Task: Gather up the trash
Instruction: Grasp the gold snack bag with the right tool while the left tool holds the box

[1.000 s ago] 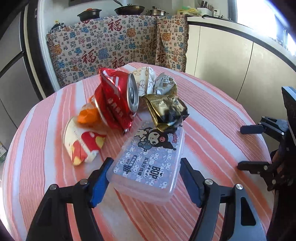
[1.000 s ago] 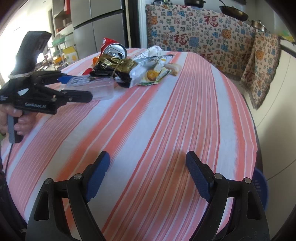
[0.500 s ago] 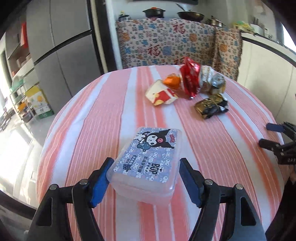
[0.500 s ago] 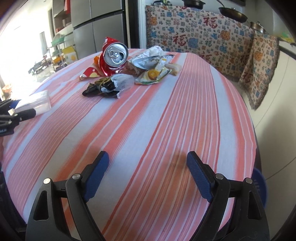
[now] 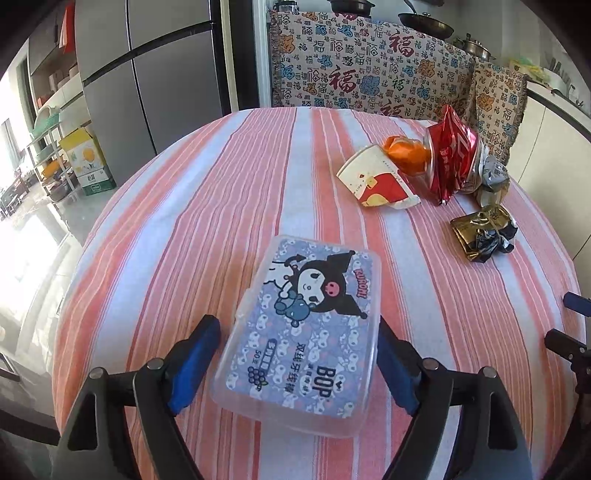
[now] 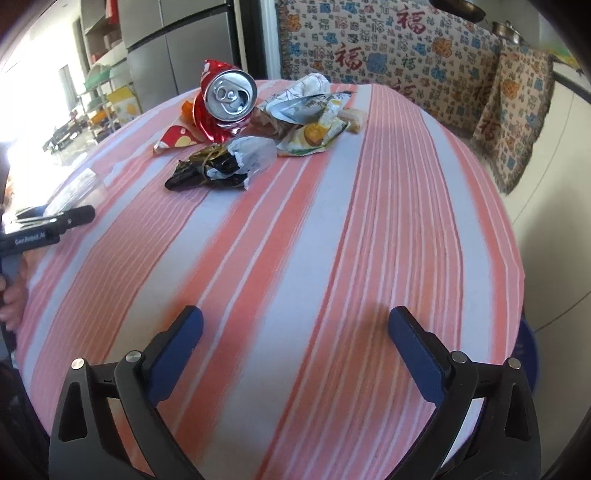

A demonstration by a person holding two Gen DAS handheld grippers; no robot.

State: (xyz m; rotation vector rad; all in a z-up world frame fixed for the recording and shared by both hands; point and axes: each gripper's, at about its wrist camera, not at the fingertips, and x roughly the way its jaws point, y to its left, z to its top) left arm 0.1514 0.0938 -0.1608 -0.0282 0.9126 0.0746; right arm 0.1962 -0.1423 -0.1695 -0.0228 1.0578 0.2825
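Now left gripper jaws just widened, clear box loose between, right gripper agape, empty.

Left wrist view: the box's right edge covered most of the left tool's right pad, so contact there could not be judged. The can hid parts of the wrappers behind it; the small print on the cup was too small to read. Only two finger ends of the right tool entered at the right edge. The pans were cut off by the top edge.

Right wrist view: the box was washed out by glare at the left. The left tool's body and the hand were cut by the left edge. A blue object beyond the bench's rim was largely hidden.
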